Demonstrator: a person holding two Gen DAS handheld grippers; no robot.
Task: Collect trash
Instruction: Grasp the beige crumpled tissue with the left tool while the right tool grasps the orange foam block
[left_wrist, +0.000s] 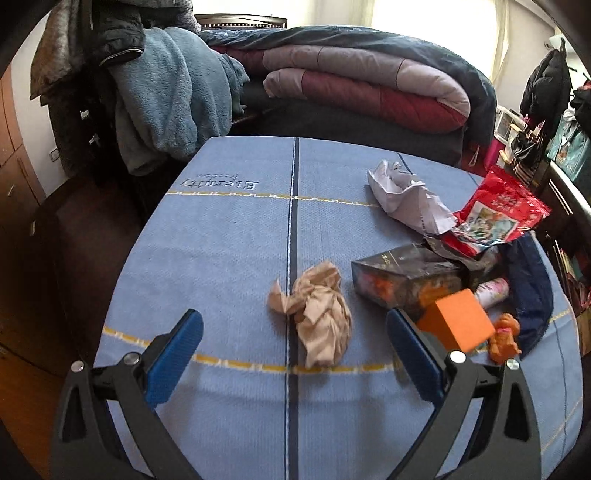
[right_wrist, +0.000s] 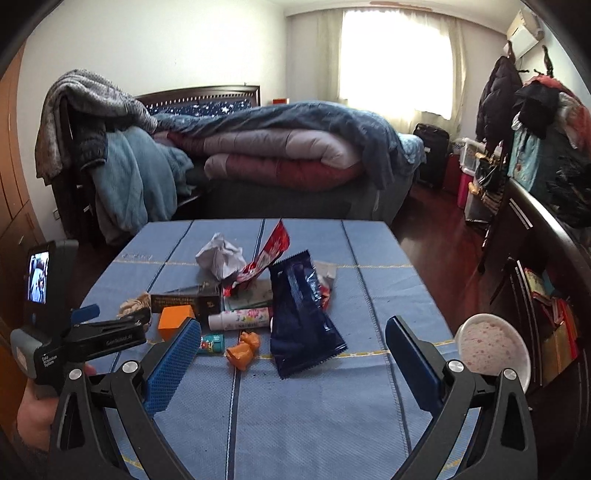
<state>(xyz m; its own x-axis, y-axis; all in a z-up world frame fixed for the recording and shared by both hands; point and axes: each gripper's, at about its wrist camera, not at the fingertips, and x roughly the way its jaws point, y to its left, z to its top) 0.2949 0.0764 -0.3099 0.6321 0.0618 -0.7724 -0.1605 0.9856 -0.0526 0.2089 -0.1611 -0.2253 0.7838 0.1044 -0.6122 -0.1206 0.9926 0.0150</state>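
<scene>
A crumpled brown paper (left_wrist: 317, 310) lies on the blue tablecloth (left_wrist: 221, 240), just ahead of my open, empty left gripper (left_wrist: 293, 332). A crumpled white paper (left_wrist: 406, 195) (right_wrist: 221, 256), a red snack wrapper (left_wrist: 498, 210) (right_wrist: 267, 254), a dark box (left_wrist: 406, 277) (right_wrist: 188, 301) and a dark blue wrapper (left_wrist: 528, 291) (right_wrist: 301, 325) lie further right. My right gripper (right_wrist: 291, 343) is open and empty, with the blue wrapper between and ahead of its fingers. The left gripper shows at the left of the right wrist view (right_wrist: 110, 325).
An orange block (left_wrist: 458, 323) (right_wrist: 175, 319), an orange toy (left_wrist: 504, 339) (right_wrist: 243, 349), a floral tube (right_wrist: 240, 319) and a small teal pack (right_wrist: 212, 342) sit among the trash. A white bowl (right_wrist: 493, 350) stands at the table's right edge. A bed (right_wrist: 277, 155) with folded quilts lies behind.
</scene>
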